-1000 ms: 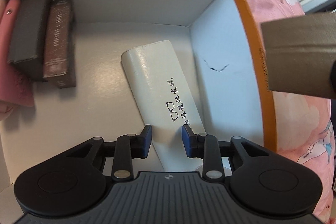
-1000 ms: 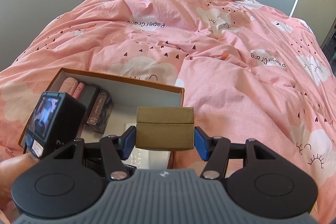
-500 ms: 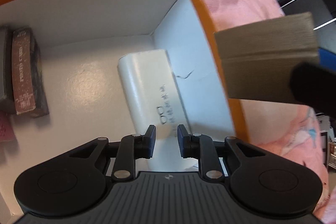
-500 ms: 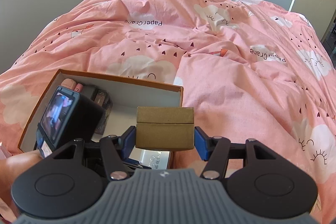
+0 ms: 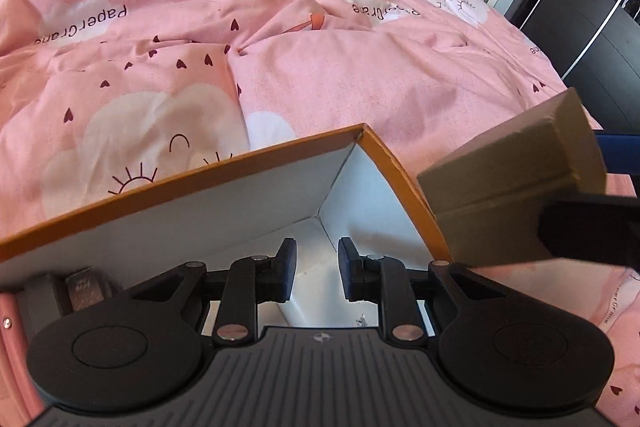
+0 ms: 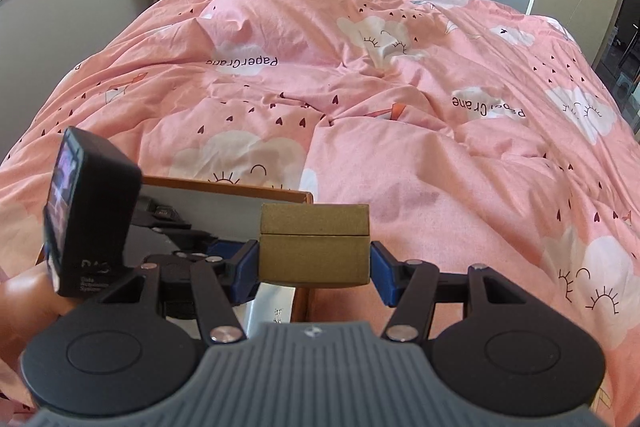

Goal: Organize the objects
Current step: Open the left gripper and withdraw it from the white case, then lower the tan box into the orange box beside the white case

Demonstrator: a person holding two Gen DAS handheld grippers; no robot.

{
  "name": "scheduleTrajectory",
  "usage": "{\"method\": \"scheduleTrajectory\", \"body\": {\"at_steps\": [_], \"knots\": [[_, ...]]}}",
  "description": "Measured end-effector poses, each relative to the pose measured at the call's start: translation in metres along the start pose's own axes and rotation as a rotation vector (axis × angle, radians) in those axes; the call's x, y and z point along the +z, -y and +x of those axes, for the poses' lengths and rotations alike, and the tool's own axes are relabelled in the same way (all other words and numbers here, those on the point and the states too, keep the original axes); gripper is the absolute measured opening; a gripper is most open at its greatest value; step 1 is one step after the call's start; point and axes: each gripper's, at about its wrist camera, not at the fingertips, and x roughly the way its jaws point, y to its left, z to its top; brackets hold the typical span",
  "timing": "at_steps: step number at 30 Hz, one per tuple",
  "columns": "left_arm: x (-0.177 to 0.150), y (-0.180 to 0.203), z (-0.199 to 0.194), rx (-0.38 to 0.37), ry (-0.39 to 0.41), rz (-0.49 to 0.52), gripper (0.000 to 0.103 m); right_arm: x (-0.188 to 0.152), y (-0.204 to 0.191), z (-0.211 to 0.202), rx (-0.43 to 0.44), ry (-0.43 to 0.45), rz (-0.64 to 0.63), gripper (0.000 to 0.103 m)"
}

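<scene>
**Right gripper holds brown box at the tray's right edge**

Left gripper (image 5: 317, 273), seen from the left wrist, has its blue pads close together with a narrow gap and nothing between them; its jaws have just been closing. It sits over the orange-rimmed storage box (image 5: 192, 183), near the far right corner. Dark small boxes (image 5: 82, 289) stand at the left wall. Pink duvet (image 5: 360, 75) spreads wide beyond the rim.

From the right wrist, the right gripper (image 6: 314, 269) stands wide, its pads pressed on both sides of a brown cardboard box (image 6: 314, 247). That box hangs level above the storage box's right rim, and flat, uncluttered bedding lies to the right.
</scene>
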Motion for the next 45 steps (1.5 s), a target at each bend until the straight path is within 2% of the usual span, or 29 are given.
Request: {"method": "scheduleTrajectory", "body": {"at_steps": [8,11,16,18,22,26,28,33,36,45], "knots": [[-0.004,-0.013,0.023,-0.063,-0.067,-0.070,0.024,0.003,0.000,0.010,-0.012,-0.003,-0.014,0.060],[-0.007,-0.020,0.029,-0.135,-0.111,-0.140,0.024,0.004,0.001,0.011,-0.015,-0.007,-0.014,0.060],[-0.010,-0.022,0.027,-0.130,-0.106,-0.168,0.024,0.004,0.002,0.010,-0.011,-0.010,-0.011,0.060],[-0.010,-0.023,0.019,-0.130,-0.071,-0.178,0.024,0.004,0.002,0.009,-0.001,-0.012,-0.003,0.060],[-0.008,-0.029,-0.011,-0.054,-0.018,-0.194,0.025,0.006,-0.002,0.003,0.024,0.006,0.007,0.060],[-0.012,-0.043,-0.042,0.051,-0.008,-0.230,0.025,0.010,-0.009,0.002,0.102,0.003,0.030,0.060],[-0.017,-0.046,-0.055,0.060,0.002,-0.222,0.024,0.012,-0.015,0.007,0.139,-0.010,0.043,0.060],[-0.037,-0.042,-0.074,0.053,0.002,-0.169,0.024,0.014,-0.034,0.029,0.155,-0.046,0.045,0.060],[-0.045,-0.039,-0.075,0.074,0.007,-0.146,0.024,0.013,-0.044,0.045,0.140,-0.074,0.042,0.060],[-0.050,-0.037,-0.066,0.096,0.006,-0.131,0.024,0.006,-0.065,0.087,0.005,-0.101,-0.009,0.060]]}}
